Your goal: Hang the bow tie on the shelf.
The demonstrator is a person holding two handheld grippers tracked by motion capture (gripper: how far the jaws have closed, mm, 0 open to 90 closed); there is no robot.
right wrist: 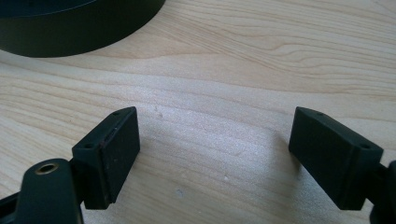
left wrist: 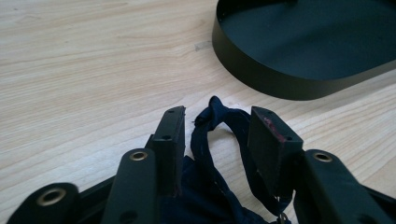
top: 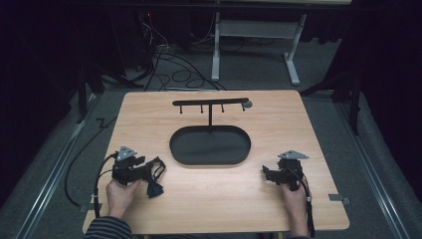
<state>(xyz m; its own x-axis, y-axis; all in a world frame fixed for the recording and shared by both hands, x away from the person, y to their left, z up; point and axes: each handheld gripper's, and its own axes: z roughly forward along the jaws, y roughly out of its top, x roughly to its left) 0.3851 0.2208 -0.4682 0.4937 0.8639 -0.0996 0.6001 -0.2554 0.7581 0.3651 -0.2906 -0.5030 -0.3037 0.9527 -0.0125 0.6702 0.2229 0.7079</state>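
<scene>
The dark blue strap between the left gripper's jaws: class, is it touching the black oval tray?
Apart. In the left gripper view, bare wood shows between the dark blue strap and the black oval tray; the high view shows the same gap.
</scene>
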